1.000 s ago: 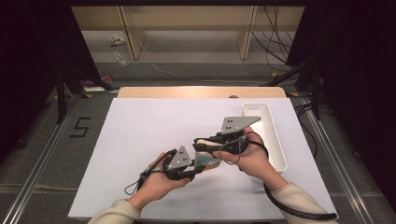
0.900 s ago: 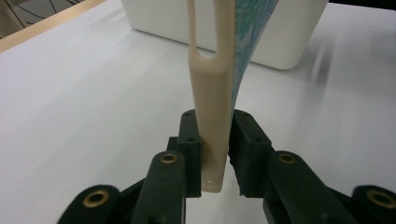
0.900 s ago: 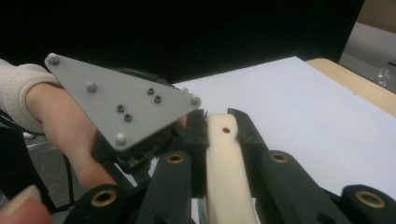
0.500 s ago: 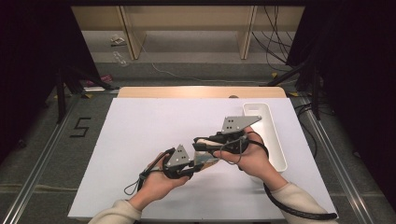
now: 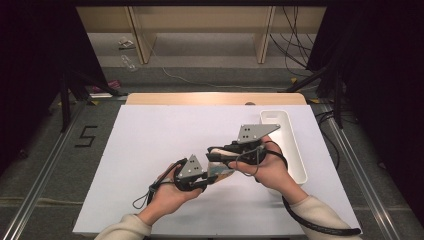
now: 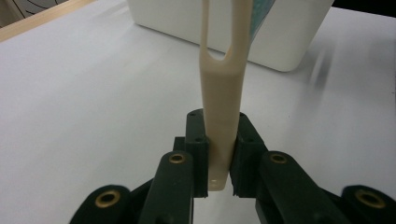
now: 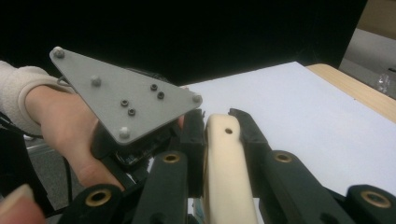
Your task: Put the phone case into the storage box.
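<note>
Clamping both ends of one cream plastic slotted handle (image 6: pixel 223 88), we hold our left gripper (image 5: pixel 209 176) and right gripper (image 5: pixel 216 151) near the white rectangular plastic bin (image 5: pixel 295 150).

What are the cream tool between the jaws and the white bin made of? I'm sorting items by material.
The cream tool handle looks like moulded plastic: uniform matte colour, rounded edges, a smooth slot and a small hole at its end. The white bin also looks plastic, with thin, even, slightly glossy walls. Neither can be confirmed by look alone.
</note>
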A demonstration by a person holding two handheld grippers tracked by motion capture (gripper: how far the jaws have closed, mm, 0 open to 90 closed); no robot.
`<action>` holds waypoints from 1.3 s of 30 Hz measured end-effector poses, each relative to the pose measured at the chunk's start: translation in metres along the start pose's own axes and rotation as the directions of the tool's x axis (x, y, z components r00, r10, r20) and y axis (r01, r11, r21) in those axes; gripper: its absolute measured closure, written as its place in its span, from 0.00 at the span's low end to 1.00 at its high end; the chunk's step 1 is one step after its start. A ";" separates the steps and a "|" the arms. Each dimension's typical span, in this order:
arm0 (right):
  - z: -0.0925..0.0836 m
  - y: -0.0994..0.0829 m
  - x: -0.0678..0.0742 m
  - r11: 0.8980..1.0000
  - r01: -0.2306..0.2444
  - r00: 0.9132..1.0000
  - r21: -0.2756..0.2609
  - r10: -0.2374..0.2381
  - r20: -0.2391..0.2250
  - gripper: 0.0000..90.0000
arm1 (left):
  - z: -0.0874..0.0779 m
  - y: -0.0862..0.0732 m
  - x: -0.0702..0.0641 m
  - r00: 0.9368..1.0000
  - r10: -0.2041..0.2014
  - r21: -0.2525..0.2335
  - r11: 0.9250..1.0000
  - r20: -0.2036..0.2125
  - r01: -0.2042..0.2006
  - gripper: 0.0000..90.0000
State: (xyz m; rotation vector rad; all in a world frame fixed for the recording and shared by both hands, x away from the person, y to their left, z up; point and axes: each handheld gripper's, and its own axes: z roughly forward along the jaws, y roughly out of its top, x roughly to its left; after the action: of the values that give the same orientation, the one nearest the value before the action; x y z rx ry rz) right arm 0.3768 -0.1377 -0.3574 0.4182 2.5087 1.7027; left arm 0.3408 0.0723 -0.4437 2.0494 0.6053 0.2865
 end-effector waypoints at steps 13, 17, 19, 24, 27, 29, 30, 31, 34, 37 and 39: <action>0.000 -0.001 -0.004 1.000 -0.001 0.999 -0.019 0.002 0.042 0.52 | -0.001 0.001 0.000 1.000 -0.001 -0.008 1.000 0.004 0.001 0.89; 0.002 -0.002 -0.007 1.000 0.008 0.998 -0.023 -0.007 0.057 0.38 | -0.001 0.001 -0.001 1.000 -0.003 -0.010 1.000 0.007 0.003 0.89; 0.002 -0.002 -0.007 0.999 0.009 0.998 -0.035 -0.006 0.070 0.31 | -0.001 0.001 0.000 1.000 -0.006 -0.012 1.000 0.005 0.006 0.89; 0.002 -0.003 -0.009 0.999 0.013 0.997 -0.049 -0.009 0.079 0.25 | -0.002 0.001 0.001 1.000 -0.015 -0.014 1.000 -0.006 0.015 0.89; 0.001 -0.003 -0.009 0.998 0.014 0.996 -0.057 -0.008 0.093 0.23 | -0.002 0.001 0.001 1.000 -0.018 -0.016 1.000 -0.008 0.018 0.89; 0.000 -0.002 -0.009 0.998 0.004 0.996 -0.068 0.002 0.085 0.19 | -0.003 0.000 0.002 1.000 -0.021 -0.015 1.000 -0.011 0.021 0.88; -0.001 -0.002 -0.009 0.997 0.003 0.996 -0.076 0.003 0.084 0.18 | -0.002 0.000 0.002 1.000 -0.025 -0.016 1.000 -0.013 0.025 0.89; -0.001 -0.002 -0.009 0.996 0.005 0.996 -0.084 0.002 0.087 0.18 | -0.002 0.000 0.003 0.999 -0.029 -0.016 0.999 -0.017 0.029 0.88; -0.003 -0.001 -0.009 0.996 0.007 0.996 -0.090 0.001 0.093 0.16 | -0.003 -0.001 0.005 0.999 -0.041 -0.014 0.999 -0.028 0.041 0.88; -0.003 -0.002 -0.010 0.996 -0.001 0.994 -0.091 0.011 0.111 0.10 | -0.004 -0.002 0.008 0.998 -0.055 -0.018 0.998 -0.044 0.054 0.88; -0.003 -0.003 -0.011 0.996 -0.001 0.993 -0.090 0.011 0.114 0.04 | -0.004 -0.002 0.009 0.997 -0.062 -0.023 0.998 -0.053 0.061 0.88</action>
State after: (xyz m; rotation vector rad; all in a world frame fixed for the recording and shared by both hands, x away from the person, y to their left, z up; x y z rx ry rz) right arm 0.3858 -0.1439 -0.3596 0.5011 2.3447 1.7332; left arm 0.3458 0.0811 -0.4438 2.0039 0.6939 0.3120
